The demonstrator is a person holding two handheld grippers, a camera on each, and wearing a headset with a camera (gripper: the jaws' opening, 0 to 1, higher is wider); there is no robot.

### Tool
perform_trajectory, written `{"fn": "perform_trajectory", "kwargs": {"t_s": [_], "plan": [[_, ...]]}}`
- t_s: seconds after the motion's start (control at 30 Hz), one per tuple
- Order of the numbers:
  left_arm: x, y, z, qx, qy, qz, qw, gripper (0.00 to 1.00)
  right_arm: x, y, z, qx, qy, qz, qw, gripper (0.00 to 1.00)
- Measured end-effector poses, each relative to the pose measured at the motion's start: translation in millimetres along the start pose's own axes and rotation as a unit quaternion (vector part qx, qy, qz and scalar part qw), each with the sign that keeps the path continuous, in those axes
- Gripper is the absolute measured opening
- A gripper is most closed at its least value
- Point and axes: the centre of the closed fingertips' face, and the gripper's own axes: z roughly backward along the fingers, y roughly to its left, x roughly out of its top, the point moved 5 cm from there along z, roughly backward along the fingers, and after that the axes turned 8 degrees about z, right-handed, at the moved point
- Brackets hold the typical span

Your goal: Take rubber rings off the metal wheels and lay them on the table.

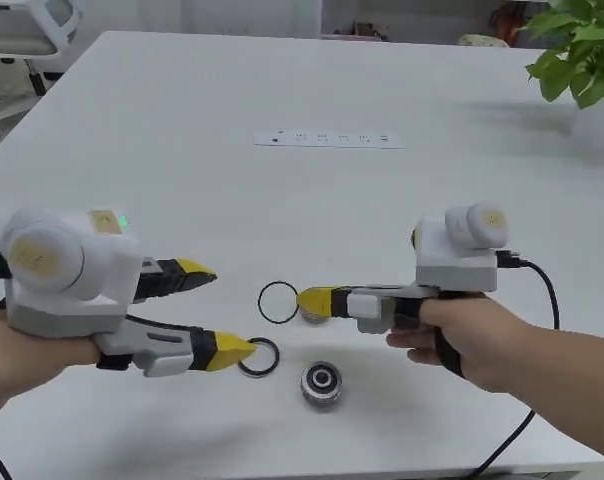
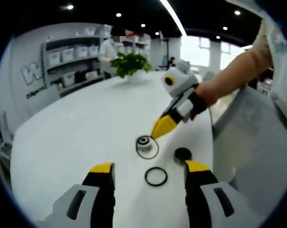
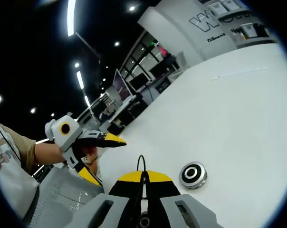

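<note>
Nearest the bench edge, one small metal wheel (image 1: 322, 383) is lying flat with its dark band showing around the rim, so I am judging that its ring is not off yet. Just beyond it, a loose rubber ring (image 1: 277, 358) is lying flat on the white table (image 1: 282, 90), partly under the lower tip of the left gripper (image 1: 214, 310), whose fingers are standing well apart and holding nothing. To the right, the right gripper (image 1: 312, 300) is pointing inward with its fingers pressed together on a second ring (image 1: 260, 303). In its own view that ring is rising as a thin black line from between the tips. A second wheel (image 1: 312, 314) is sitting right beneath those tips, and from here I am not able to tell whether the ring is fully clear of it. These rings are looking thin, light and floppy, so a pinch anywhere on the band should be carrying one, though it is likely to stretch and snap back if tugged. The wheels are looking dense, hard and smooth, liable to skid or roll, so the open gripper would do best bracing one by its outer rim. Farther back, a white power strip (image 1: 329, 139) is lying flat, and a leafy plant (image 1: 577, 50) is standing at the far corner.
</note>
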Motion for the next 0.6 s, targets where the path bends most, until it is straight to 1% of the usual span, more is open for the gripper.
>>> {"fn": "perform_trajectory", "kwargs": {"t_s": [0.23, 0.37, 0.6], "plan": [[-6.0, -2.9, 6.7, 0.002, 0.0, 0.003, 1.0, 0.63, -8.4, 4.4, -8.8, 0.014, 0.024, 0.0, 0.9996, 0.0], [-10.1, -1.8, 10.7, 0.007, 0.001, 0.008, 0.9999, 0.64, -13.3, 6.3, -13.4, 0.02, 0.037, 0.001, 0.9991, 0.0], [-15.9, -1.0, 15.8, 0.013, 0.006, 0.01, 0.9999, 0.65, -22.9, 5.2, -22.5, 0.024, 0.061, 0.0, 0.9978, 0.0]]}}
